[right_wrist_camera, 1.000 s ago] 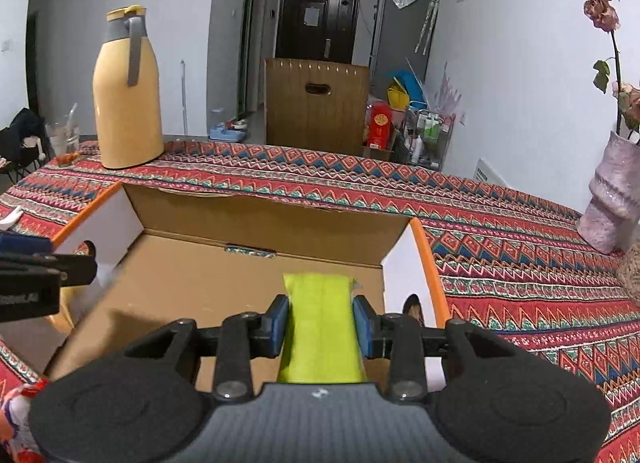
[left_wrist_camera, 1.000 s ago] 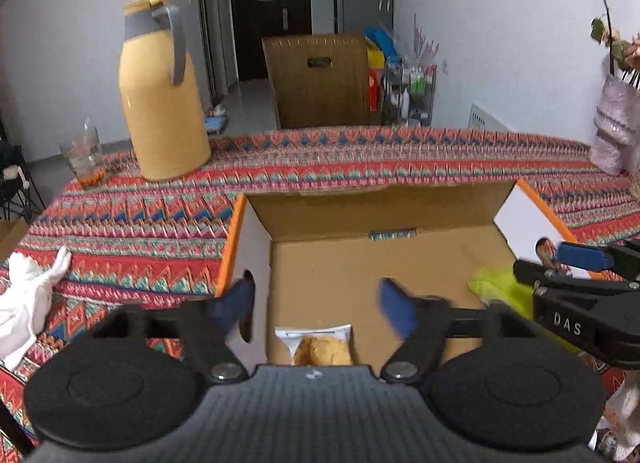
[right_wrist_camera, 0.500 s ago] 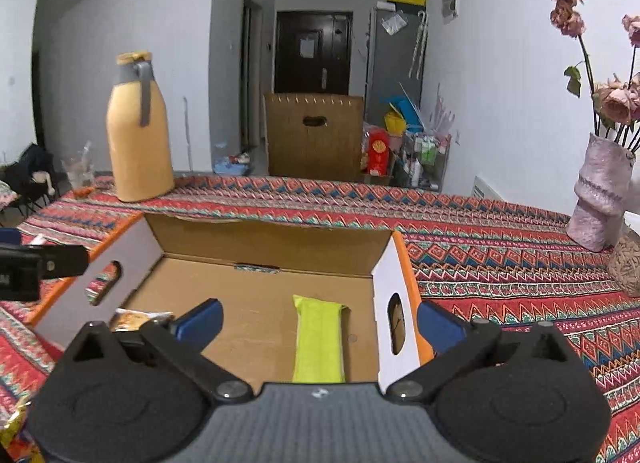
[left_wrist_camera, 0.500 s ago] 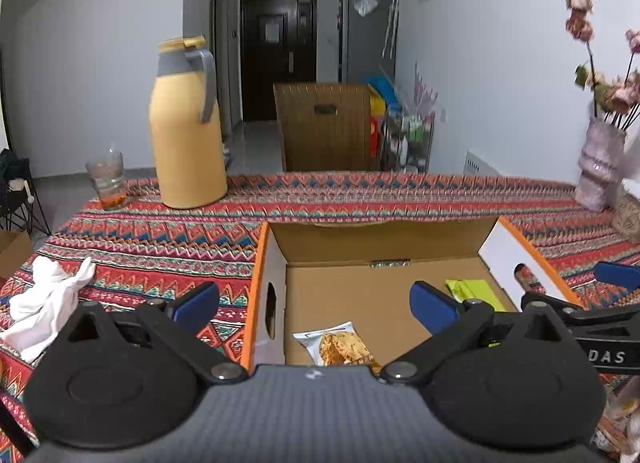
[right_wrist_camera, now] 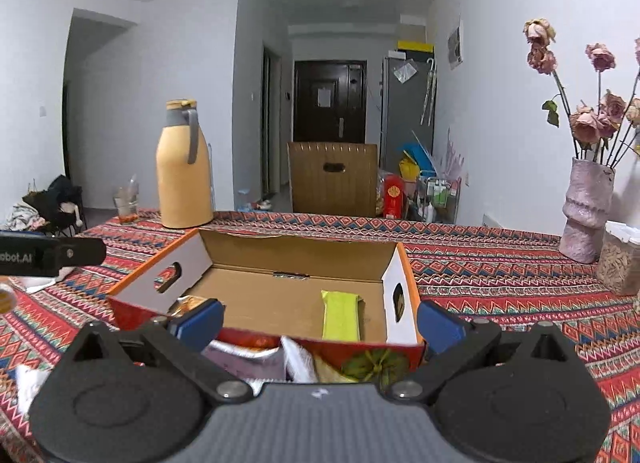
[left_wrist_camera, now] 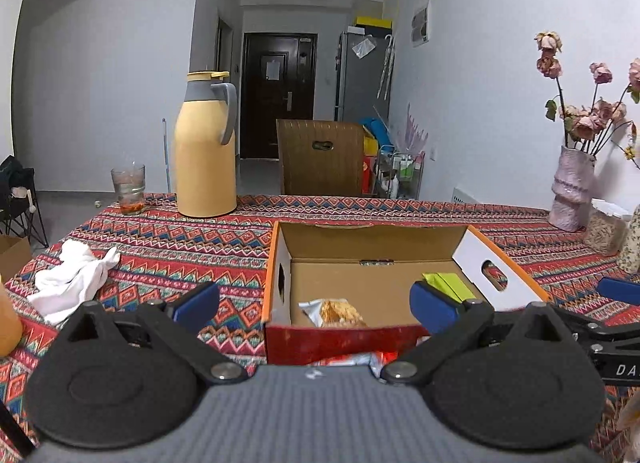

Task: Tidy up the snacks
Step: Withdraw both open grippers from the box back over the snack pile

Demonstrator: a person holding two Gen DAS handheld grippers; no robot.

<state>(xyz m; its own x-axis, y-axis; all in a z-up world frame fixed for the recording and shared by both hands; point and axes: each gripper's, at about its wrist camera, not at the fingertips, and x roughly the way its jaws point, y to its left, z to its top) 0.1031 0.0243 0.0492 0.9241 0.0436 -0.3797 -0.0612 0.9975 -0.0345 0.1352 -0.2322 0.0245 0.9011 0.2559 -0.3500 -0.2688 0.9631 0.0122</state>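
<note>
White walls and a dark door back a counter (left_wrist_camera: 168,247) spread with a patterned red cloth, on which an open cardboard box (left_wrist_camera: 372,241) sits at 12 o'clock from both cameras, with a yellow thermos (left_wrist_camera: 206,147) at 10 o'clock and a pink vase (left_wrist_camera: 570,193) at 2 o'clock. Inside the box, a green snack packet (right_wrist_camera: 342,315) lies flat at the right end and a clear-wrapped snack (left_wrist_camera: 332,311) at the left end, well apart. Left gripper (left_wrist_camera: 314,303) and right gripper (right_wrist_camera: 320,323) each stand wide with nothing held, short of the box's near wall.
</note>
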